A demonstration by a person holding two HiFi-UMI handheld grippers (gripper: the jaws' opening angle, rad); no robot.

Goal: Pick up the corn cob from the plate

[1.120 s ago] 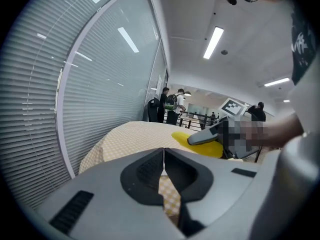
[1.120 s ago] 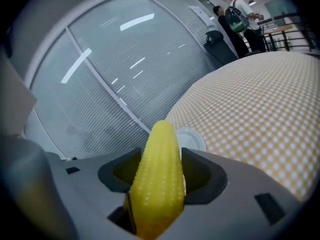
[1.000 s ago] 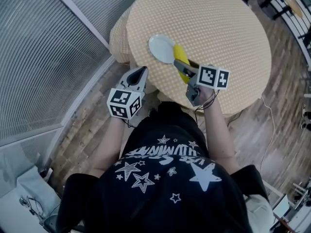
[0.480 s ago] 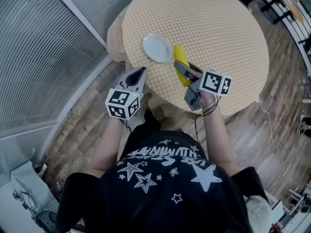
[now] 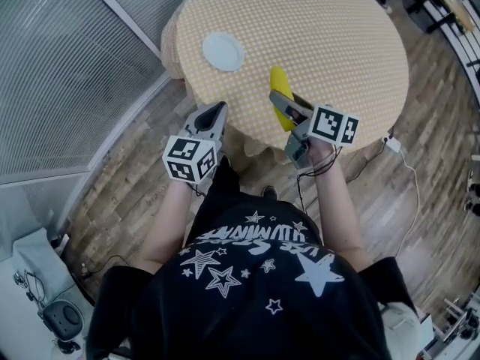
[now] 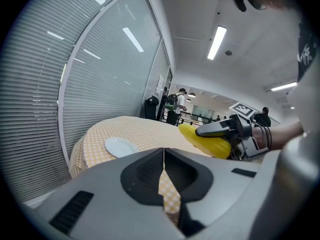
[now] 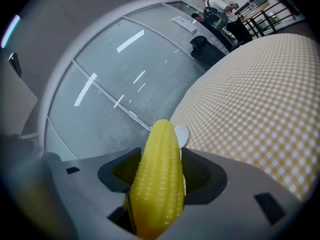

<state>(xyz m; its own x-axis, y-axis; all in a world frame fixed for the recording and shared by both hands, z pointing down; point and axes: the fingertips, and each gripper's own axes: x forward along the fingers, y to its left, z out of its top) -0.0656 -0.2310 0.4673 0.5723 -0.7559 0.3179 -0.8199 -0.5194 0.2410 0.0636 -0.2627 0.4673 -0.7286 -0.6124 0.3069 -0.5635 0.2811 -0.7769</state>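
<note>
The right tool (image 5: 288,108) is gripping the yellow corn cob (image 7: 159,179) lengthwise over the near edge of the round, yellow-checked worktop (image 5: 337,36), well apart from the small white plate (image 5: 223,52) near its left edge, while the left tool (image 6: 163,156) is hanging clenched on nothing just off that near edge.

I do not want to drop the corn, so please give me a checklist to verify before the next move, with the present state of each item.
1. Corn cob between the jaws of the right hand-held gripper: ok, the jaws are closed on it.
2. Corn cob off the plate: ok, the plate lies empty on the table, apart from the cob.
3. Grip firm: cannot tell; much of the cob sticks out beyond the jaws.
4. Left hand-held gripper out of the way: ok, shut, empty, near the table edge.
</note>
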